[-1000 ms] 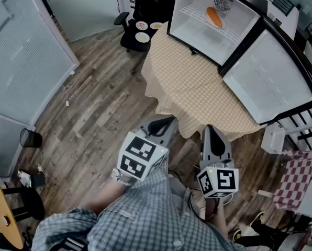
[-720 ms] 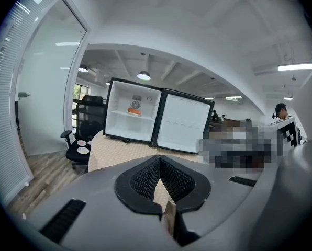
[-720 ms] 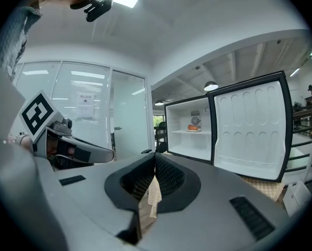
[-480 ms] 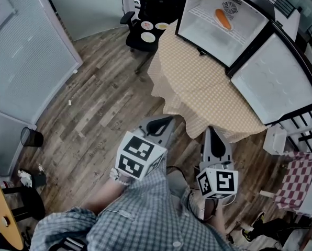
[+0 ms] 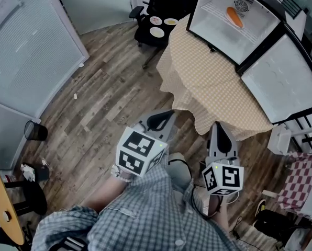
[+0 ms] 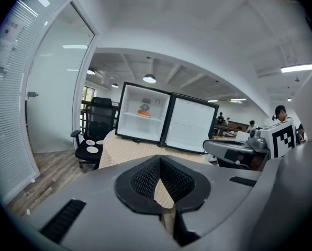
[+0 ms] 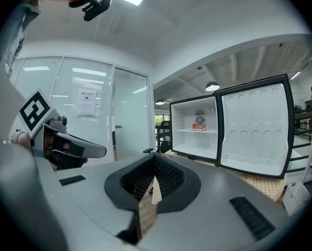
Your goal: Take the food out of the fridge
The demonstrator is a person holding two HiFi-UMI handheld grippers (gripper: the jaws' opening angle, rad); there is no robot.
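Note:
A small black fridge (image 5: 234, 20) stands open on a table under a beige checked cloth (image 5: 213, 82), its door (image 5: 279, 80) swung out to the right. An orange piece of food (image 5: 234, 16) lies on the upper wire shelf, also seen as food (image 6: 144, 112) and food (image 7: 198, 126) in the gripper views. My left gripper (image 5: 168, 115) and right gripper (image 5: 218, 125) are held side by side near the table's near edge, well short of the fridge. Both point toward it. Each has its jaws closed together with nothing between them, as the left gripper (image 6: 161, 178) and right gripper (image 7: 154, 175) show.
A black office chair (image 5: 153, 27) carrying three small plates stands left of the table. Glass partitions with blinds (image 5: 25, 51) line the left side. A mesh bin (image 5: 35, 130) sits on the wood floor, and a red checked chair (image 5: 302, 177) stands at the right.
The table and fridge have shifted right and slightly up in the head view as I walk along the wood floor. Both grippers stay shut in front of me.

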